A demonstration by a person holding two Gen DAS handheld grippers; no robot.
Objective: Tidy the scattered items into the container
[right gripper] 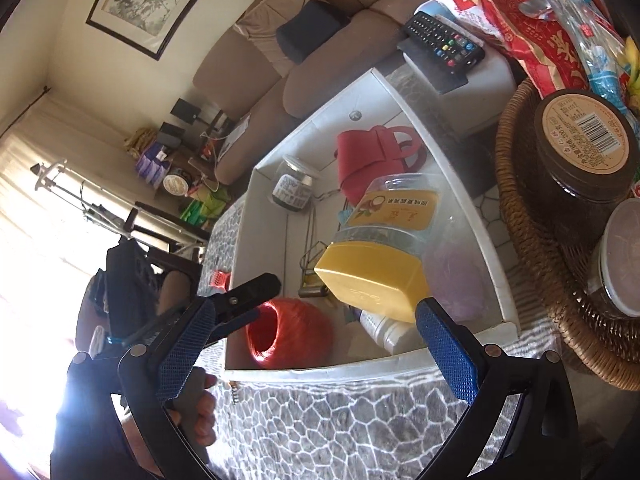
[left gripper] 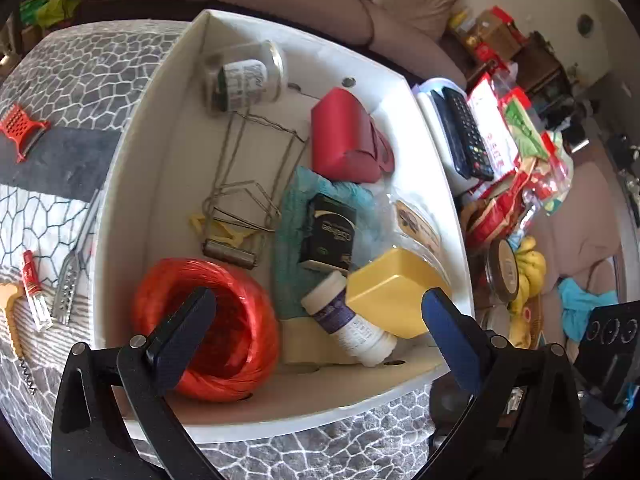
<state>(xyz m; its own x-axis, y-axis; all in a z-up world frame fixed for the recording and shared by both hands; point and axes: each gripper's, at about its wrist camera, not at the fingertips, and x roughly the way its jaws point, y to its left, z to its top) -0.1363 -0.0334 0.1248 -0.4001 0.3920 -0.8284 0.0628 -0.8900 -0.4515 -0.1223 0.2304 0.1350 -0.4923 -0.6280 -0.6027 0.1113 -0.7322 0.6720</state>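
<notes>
Above white box (left gripper: 132, 184) — left tool (left gripper: 320, 320) released, empty; right tool (right gripper: 312, 332) spread wide, empty.

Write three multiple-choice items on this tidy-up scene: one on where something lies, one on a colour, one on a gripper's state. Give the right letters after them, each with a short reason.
1. Where does the red grater lie?
A. inside the white box
B. on the patterned tablecloth, outside the box
C. in the wicker basket

2. What colour is the cap of the clear jar in the white box?
A. yellow
B. green
C. black

3. How does the left gripper stand?
A. shut on the red twine roll
B. shut on the white bottle
C. open, gripping nothing

Answers:
1 B: the left wrist view shows it on the tablecloth, left of the box wall.
2 A: both views show a yellow cap.
3 C: its jaws stand wide apart over the red twine roll and the white bottle, pressing on neither.
</notes>
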